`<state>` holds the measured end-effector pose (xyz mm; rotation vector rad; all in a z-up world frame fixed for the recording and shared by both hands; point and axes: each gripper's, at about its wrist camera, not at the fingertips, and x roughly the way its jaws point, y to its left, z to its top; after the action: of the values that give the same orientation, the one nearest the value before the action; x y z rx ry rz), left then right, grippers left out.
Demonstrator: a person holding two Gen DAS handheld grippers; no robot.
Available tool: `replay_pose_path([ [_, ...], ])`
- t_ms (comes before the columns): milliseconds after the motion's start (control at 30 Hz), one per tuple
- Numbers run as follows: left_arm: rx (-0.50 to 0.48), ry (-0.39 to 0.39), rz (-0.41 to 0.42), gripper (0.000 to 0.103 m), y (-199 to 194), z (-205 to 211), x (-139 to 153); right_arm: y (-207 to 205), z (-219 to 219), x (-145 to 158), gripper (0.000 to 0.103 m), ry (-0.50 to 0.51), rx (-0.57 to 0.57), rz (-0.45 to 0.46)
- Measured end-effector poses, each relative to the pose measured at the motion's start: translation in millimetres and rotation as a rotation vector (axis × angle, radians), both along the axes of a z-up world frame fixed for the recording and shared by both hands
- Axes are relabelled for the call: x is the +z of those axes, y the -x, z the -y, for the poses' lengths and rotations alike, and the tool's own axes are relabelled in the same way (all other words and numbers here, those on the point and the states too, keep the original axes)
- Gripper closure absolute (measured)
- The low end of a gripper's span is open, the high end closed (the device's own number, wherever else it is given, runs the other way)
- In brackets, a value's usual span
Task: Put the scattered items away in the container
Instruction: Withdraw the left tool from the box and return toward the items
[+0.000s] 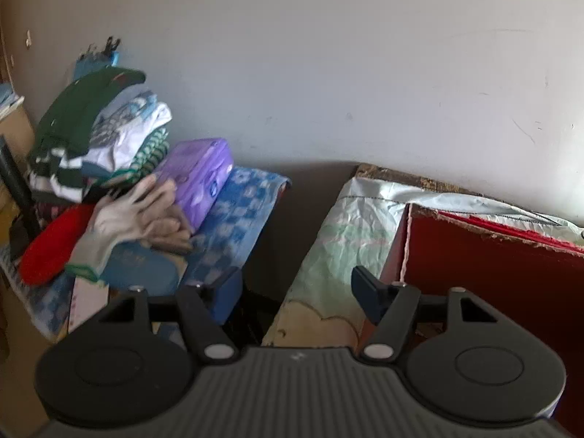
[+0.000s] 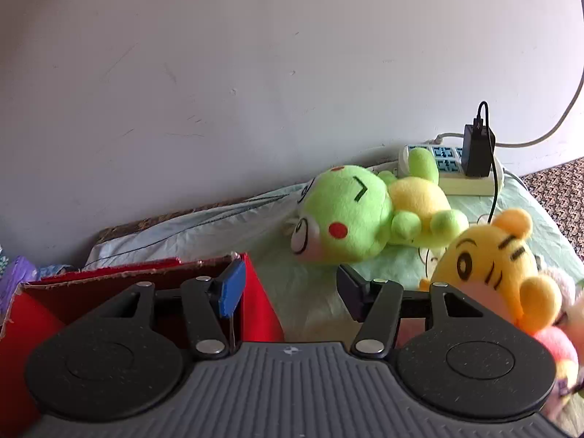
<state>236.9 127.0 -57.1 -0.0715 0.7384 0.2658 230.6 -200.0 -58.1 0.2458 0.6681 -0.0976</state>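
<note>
A red cardboard box (image 1: pixel 492 270) stands on a pale green sheet (image 1: pixel 339 241); in the right wrist view the box (image 2: pixel 109 284) sits at the lower left. My left gripper (image 1: pixel 297 294) is open with nothing between its fingers, hovering over the gap beside the box's left wall. A green and yellow plush (image 2: pixel 365 211) lies on the sheet by the wall. A yellow tiger plush (image 2: pixel 500 266) lies at the right, with a pink and white toy (image 2: pixel 558 343) below it. My right gripper (image 2: pixel 288 292) is open and empty, between the box and the plush toys.
To the left, a blue patterned cloth (image 1: pixel 237 219) carries folded clothes (image 1: pixel 98 138), a purple tissue pack (image 1: pixel 199 175), a pale glove (image 1: pixel 127 215) and a red item (image 1: pixel 51 248). A power strip (image 2: pixel 449 160) with a black charger (image 2: pixel 478 149) lies by the wall.
</note>
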Motion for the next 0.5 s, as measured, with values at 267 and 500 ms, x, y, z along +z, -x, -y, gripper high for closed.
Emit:
replay_pose_path([
  [267, 0.0, -0.044, 0.005, 0.038, 37, 1, 5, 32, -6, 3, 0.045, 0.005, 0.025, -0.007],
  [500, 0.004, 0.049, -0.011, 0.034, 53, -15, 19, 53, -6, 15, 0.043, 0.068, 0.033, -0.022],
])
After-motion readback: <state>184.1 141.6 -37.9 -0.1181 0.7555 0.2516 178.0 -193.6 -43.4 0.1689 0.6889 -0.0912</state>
